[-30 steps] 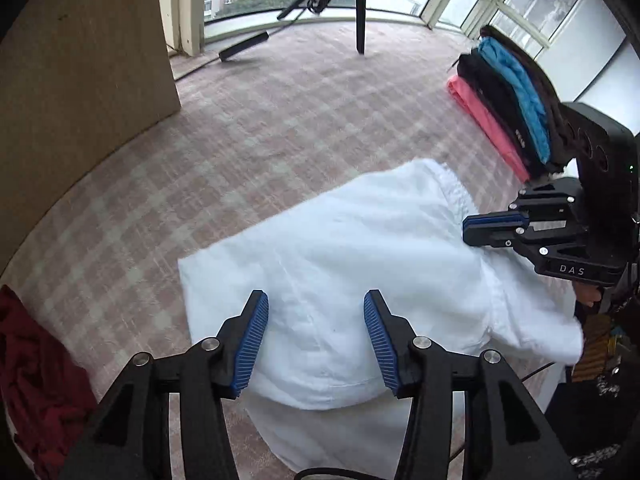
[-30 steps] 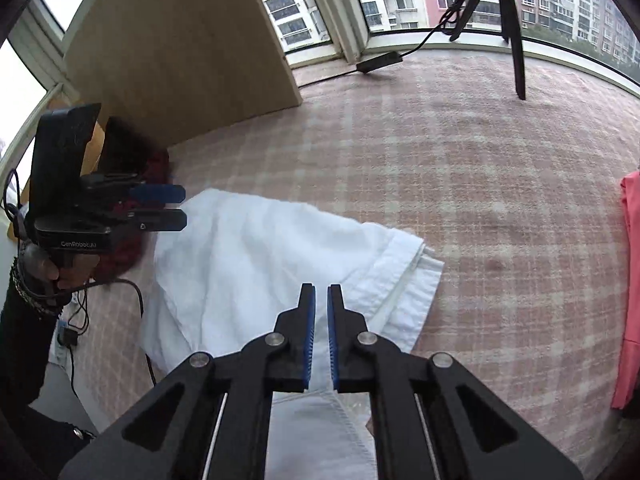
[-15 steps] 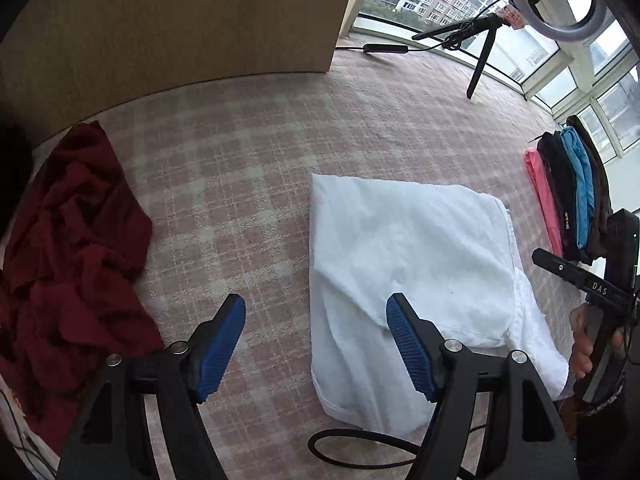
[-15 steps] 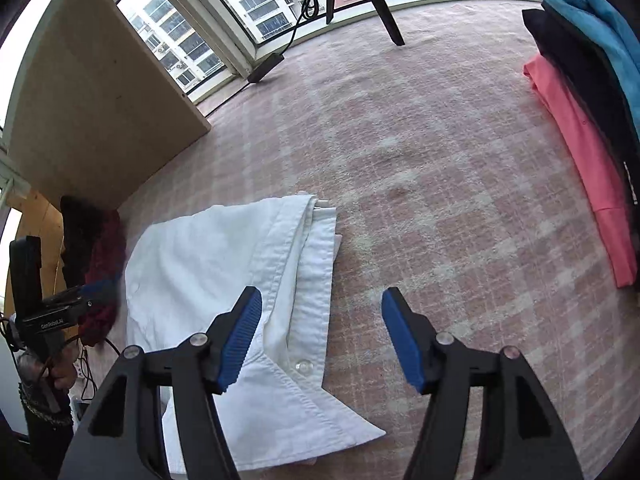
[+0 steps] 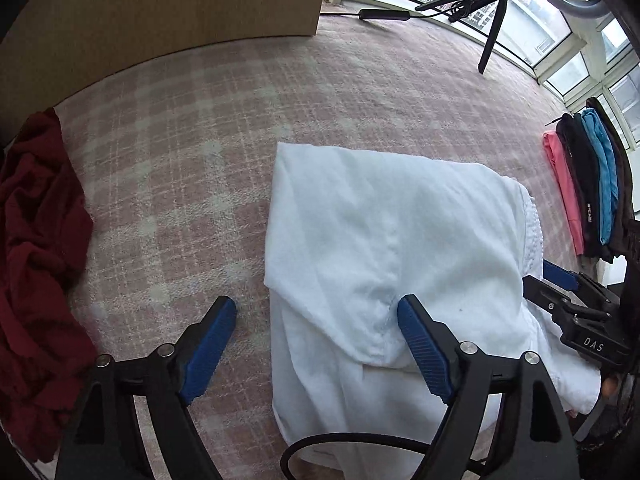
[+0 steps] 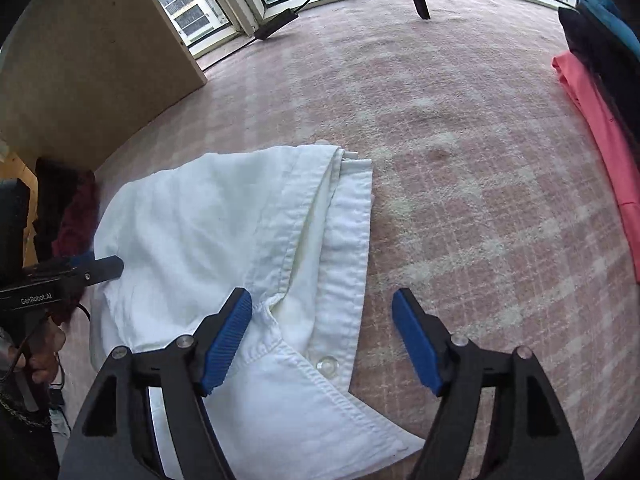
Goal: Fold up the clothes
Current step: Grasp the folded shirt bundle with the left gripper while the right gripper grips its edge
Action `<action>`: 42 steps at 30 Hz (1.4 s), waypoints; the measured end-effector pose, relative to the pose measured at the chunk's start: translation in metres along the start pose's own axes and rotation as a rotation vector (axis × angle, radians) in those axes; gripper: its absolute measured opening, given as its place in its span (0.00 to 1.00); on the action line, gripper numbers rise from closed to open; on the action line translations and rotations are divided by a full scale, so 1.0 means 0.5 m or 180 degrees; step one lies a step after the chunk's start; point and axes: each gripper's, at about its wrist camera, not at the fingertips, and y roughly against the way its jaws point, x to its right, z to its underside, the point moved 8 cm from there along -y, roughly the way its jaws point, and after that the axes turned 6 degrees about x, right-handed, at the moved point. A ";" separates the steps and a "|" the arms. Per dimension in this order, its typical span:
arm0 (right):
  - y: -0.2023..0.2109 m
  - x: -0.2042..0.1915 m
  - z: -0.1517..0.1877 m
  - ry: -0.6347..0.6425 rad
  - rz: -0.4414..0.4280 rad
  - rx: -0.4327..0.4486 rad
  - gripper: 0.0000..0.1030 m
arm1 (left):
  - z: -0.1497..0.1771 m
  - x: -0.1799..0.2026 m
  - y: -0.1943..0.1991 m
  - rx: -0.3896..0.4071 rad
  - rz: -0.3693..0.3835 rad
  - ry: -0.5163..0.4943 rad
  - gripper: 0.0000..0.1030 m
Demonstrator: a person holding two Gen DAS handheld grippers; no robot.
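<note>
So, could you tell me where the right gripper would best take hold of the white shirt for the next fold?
Probably the button placket edge of the white shirt. It lies as a straight, stacked band on the carpet, just ahead of the open right gripper. Coming in low from the bare carpet side should let one finger slip under that edge.

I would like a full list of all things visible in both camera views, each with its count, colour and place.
shirt: one, white, partly folded on the carpet, in front of both tools.
red garment: one, dark red, crumpled at the left edge of the left view.
stack: one row of folded clothes, pink, black, blue, brown, at far right.
carpet: one, pink plaid, under everything.
board: one, tan, upright at the back.
tripod: one, black, by the windows.
cable: one, black, at the near edge.
left tool: one, black with blue pads, open.
right tool: one, same colours, open.
</note>
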 end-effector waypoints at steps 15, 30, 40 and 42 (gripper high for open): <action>0.012 -0.015 -0.003 0.0307 0.0097 0.0106 0.43 | 0.037 0.051 -0.004 0.0149 -0.0008 -0.0485 0.61; 0.030 -0.043 0.007 0.0479 0.0200 0.0249 0.19 | 0.066 0.062 0.032 0.0188 0.0300 -0.0559 0.24; 0.086 -0.066 -0.005 0.0386 0.0047 0.0508 0.16 | 0.048 0.086 0.099 0.0416 0.0426 -0.0542 0.21; 0.116 -0.070 -0.010 0.0360 0.0010 0.0595 0.15 | 0.041 0.102 0.118 0.0487 0.0448 -0.0561 0.21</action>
